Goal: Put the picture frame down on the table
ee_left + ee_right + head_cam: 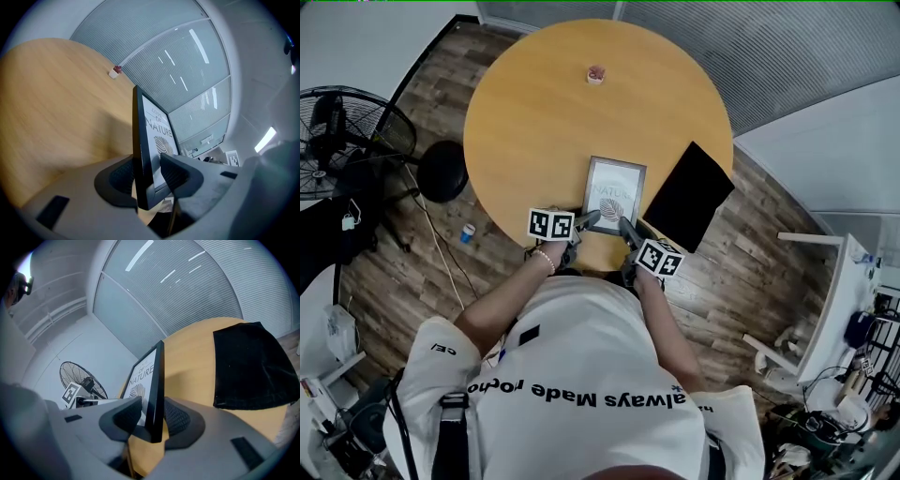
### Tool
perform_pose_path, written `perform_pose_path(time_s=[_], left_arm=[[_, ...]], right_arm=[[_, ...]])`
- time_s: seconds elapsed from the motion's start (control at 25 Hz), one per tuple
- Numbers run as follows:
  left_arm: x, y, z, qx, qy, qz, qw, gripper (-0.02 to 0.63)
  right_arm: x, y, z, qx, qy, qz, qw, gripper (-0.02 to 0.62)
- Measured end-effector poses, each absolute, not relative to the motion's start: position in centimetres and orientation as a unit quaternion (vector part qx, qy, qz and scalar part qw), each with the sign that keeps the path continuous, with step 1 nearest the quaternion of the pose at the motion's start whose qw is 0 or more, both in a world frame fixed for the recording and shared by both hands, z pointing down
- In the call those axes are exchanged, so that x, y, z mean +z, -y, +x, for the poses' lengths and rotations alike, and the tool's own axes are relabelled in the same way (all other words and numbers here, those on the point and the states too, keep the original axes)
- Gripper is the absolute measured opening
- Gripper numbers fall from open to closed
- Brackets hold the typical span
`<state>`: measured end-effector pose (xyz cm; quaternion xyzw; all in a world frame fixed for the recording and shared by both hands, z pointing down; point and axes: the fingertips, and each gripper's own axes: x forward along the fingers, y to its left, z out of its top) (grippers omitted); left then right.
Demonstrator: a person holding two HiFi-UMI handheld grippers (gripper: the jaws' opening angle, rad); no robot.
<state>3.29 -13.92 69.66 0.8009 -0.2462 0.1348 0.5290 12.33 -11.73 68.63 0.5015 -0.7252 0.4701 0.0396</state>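
Observation:
The black picture frame (614,192) with a leaf print lies near the front edge of the round wooden table (544,112). My left gripper (591,217) is at the frame's lower left corner and my right gripper (625,225) at its lower right corner. In the left gripper view the frame's edge (143,154) stands between the jaws of the left gripper (147,176), with a thin gap beside the pads. In the right gripper view the frame (154,390) likewise sits between the loosened jaws of the right gripper (152,420).
A black cloth (689,195) lies right of the frame and hangs over the table's edge. A small pink and white object (596,74) sits at the far side. A floor fan (337,131) and a black stool (442,172) stand to the left.

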Motion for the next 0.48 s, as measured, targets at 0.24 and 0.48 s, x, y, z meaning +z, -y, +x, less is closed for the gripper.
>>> perform_pose_path(time_s=[0.24,0.48], left_arm=[[70.8,14.3,3.3,0.148,0.249,0.796,0.531,0.144],[71.5,15.1,3.9,0.156,0.252,0.792,0.534,0.146]], right_arm=[[69.9,12.1,12.6,0.474,0.718,0.507,0.052,0.155],[70.9,13.0,13.3,0.481,0.711,0.51,0.06,0.164]])
